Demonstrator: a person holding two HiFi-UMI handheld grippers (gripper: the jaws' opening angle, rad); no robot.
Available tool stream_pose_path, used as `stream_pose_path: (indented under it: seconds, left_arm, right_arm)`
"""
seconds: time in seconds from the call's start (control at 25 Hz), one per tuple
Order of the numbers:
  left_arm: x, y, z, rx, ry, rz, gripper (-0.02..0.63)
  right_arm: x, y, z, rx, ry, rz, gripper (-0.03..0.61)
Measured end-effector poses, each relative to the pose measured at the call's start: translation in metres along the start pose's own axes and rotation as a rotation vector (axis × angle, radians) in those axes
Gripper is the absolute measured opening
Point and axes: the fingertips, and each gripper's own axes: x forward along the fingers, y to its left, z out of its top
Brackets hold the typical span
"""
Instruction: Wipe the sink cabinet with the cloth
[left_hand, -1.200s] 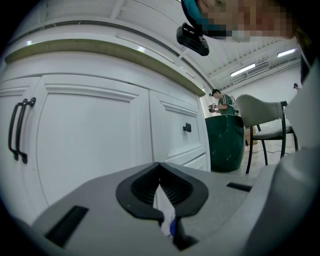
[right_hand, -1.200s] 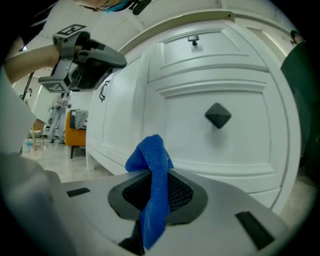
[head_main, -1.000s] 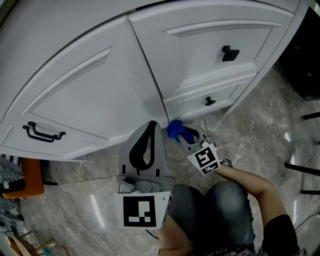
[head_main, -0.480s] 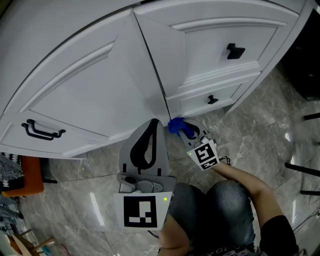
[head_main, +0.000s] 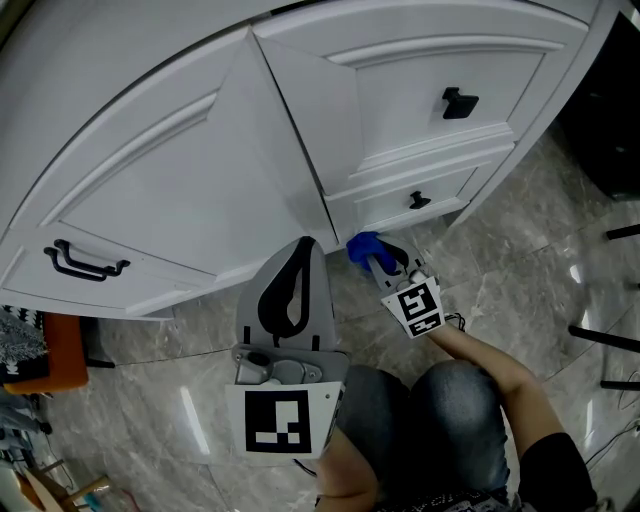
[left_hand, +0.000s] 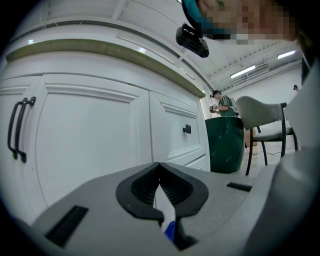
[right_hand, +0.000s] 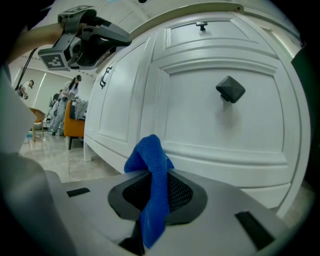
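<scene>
The white sink cabinet (head_main: 190, 190) fills the upper part of the head view. My right gripper (head_main: 374, 254) is shut on a blue cloth (head_main: 363, 245), which sits at the cabinet's bottom edge, just below the lower drawer (head_main: 400, 205). In the right gripper view the cloth (right_hand: 153, 185) sticks up between the shut jaws, close to the drawer front (right_hand: 215, 125). My left gripper (head_main: 304, 245) hovers upright in front of the cabinet door, left of the cloth. Its jaws are shut with nothing between them (left_hand: 160, 167).
The door has a black bar handle (head_main: 85, 264) and the drawers have black knobs (head_main: 459, 103). Grey marble floor (head_main: 520, 260) lies below. An orange seat (head_main: 45, 355) is at the left. A green bin (left_hand: 225, 145) and a chair (left_hand: 265, 117) stand beyond the cabinet's end.
My right gripper has slid the blue cloth a little to the right along the cabinet's bottom edge. The left gripper has stayed in place.
</scene>
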Motion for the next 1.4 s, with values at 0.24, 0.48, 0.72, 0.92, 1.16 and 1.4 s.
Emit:
stream_pose_path:
  seconds: [0.24, 0.48, 0.72, 0.92, 1.16, 1.4]
  left_arm:
    - [0.001, -0.001, 0.0, 0.002, 0.001, 0.004, 0.005]
    - [0.003, -0.003, -0.001, 0.008, 0.005, -0.002, 0.005]
    - [0.004, -0.003, -0.001, 0.001, 0.002, -0.001, 0.005]
    - [0.003, -0.002, -0.001, 0.0, 0.003, -0.001, 0.005]
    - [0.003, -0.003, 0.001, -0.002, -0.003, -0.003, 0.005]
    - [0.001, -0.003, 0.002, 0.0, -0.004, 0.0, 0.005]
  right_arm:
    - [-0.006, -0.014, -0.005, 0.017, 0.001, -0.036, 0.058]
    - [-0.013, -0.03, -0.009, 0.012, 0.0, -0.082, 0.058]
    - [-0.018, -0.038, -0.011, 0.0, 0.001, -0.098, 0.058]
    - [-0.022, -0.048, -0.013, -0.008, 0.008, -0.124, 0.058]
    - [-0.027, -0.058, -0.016, -0.008, 0.014, -0.155, 0.058]
    - [-0.034, -0.072, -0.019, 0.012, 0.018, -0.193, 0.058]
